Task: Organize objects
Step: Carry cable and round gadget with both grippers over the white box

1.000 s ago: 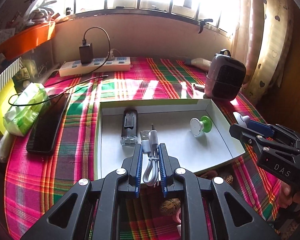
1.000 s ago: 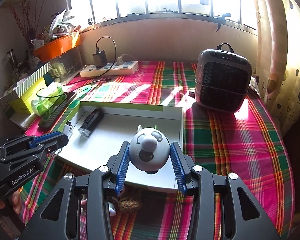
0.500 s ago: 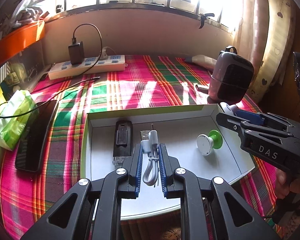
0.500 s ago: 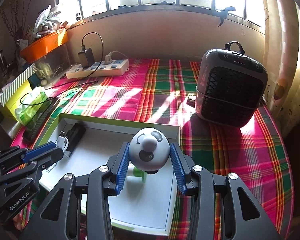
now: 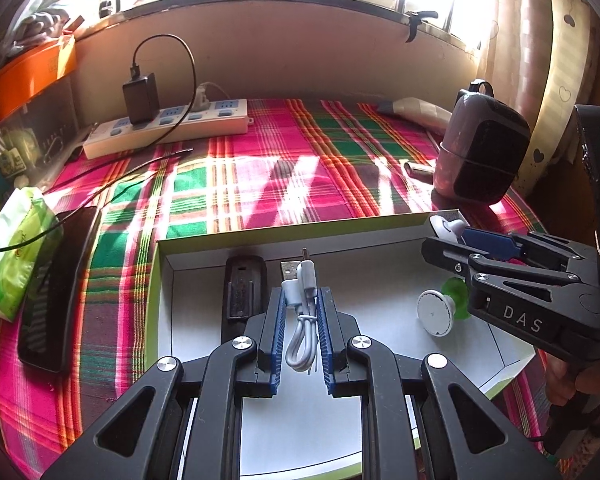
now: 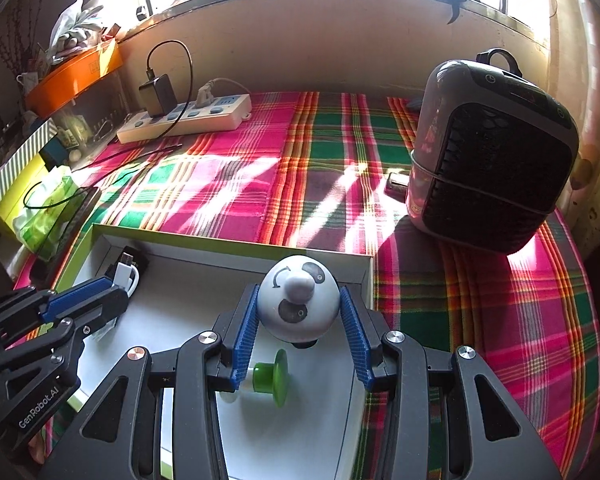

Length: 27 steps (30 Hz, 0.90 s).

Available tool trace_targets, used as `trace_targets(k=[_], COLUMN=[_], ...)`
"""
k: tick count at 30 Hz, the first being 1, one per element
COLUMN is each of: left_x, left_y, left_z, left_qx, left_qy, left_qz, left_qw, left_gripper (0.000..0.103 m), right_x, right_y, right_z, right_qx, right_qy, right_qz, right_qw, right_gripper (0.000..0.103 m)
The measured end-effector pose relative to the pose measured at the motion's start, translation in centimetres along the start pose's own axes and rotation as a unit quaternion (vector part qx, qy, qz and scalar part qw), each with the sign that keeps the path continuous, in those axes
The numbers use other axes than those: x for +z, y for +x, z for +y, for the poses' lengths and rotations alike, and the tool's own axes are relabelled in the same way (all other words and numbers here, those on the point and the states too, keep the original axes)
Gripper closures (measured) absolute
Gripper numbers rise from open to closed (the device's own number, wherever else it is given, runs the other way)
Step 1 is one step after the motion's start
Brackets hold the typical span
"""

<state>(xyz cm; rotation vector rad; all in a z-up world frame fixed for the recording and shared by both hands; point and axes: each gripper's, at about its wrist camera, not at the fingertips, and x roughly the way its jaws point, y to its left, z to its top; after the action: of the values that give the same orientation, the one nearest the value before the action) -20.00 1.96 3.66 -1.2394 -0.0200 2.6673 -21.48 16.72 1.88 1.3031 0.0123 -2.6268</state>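
A white box with a green rim [image 5: 292, 229] [image 6: 228, 246] lies on the plaid cloth. My left gripper [image 5: 300, 300] is shut on a coiled white USB cable [image 5: 300, 304] and holds it over the box, beside a black device [image 5: 242, 292] in the box. My right gripper [image 6: 298, 300] is shut on a white panda-faced egg toy [image 6: 298, 304] above the box's right part; it also shows in the left wrist view [image 5: 446, 228]. A green and white spool [image 5: 440, 310] [image 6: 270, 378] lies in the box under the right gripper.
A grey and black heater [image 6: 492, 152] stands right of the box. A white power strip [image 5: 168, 128] with a black charger lies at the back. A black phone [image 5: 56, 288] and a green tissue pack [image 5: 12, 252] lie left of the box.
Both grippers have moved forward over the box with their loads. The box and the heater now look nearer in both views.
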Motion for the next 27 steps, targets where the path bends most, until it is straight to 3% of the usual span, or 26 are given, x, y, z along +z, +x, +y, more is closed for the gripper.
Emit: trace_targets(k=[27], left_x=[0.0], left_y=[2.4], left_z=[-0.1], left_qx=[0.012], left_qy=[0.012], left_qz=[0.026], left_qw=[0.9995], left_gripper=[0.089], right_x=[0.2], right_y=[1.9], right_z=[1.1], right_qx=[-0.011], right_qy=[-0.028], right_qz=[0.021], right_qw=[0.999], right_gripper=[0.060])
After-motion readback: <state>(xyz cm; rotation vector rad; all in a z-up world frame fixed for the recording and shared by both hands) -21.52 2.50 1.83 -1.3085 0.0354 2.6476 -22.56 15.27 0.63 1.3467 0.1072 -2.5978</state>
